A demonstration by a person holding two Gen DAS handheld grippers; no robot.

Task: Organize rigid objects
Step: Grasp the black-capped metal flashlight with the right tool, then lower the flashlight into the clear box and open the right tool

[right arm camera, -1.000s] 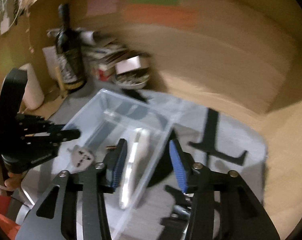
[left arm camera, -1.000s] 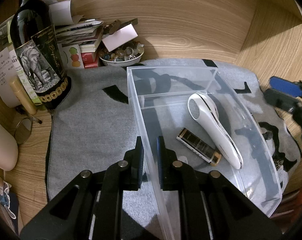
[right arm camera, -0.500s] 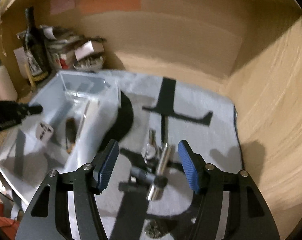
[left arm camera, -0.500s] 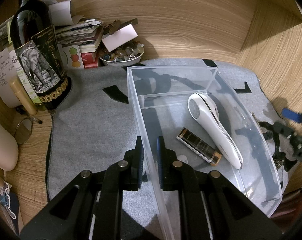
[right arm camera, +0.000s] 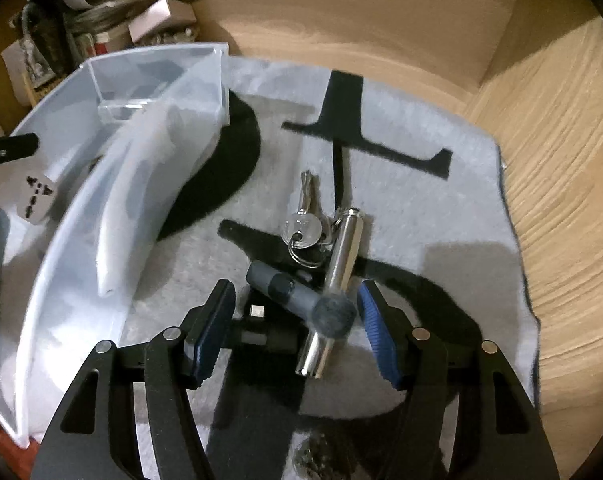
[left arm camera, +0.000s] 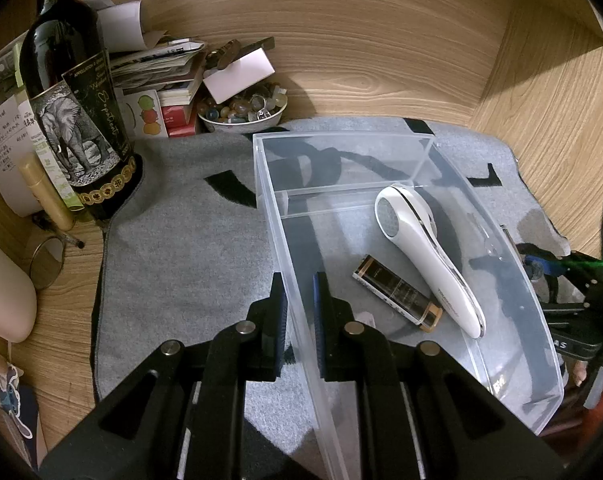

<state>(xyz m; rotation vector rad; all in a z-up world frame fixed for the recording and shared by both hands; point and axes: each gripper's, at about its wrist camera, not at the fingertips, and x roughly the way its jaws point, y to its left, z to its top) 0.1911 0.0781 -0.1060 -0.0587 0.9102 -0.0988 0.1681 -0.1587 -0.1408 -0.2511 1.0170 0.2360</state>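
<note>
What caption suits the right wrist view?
Open right gripper above keys, metal tube and grey cylinder beside bin.

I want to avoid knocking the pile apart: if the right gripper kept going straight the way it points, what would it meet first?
Probably the grey cylinder, lying between the open right gripper fingers atop the chrome tube; the keys lie farther on. Depth is hard to judge.
</note>
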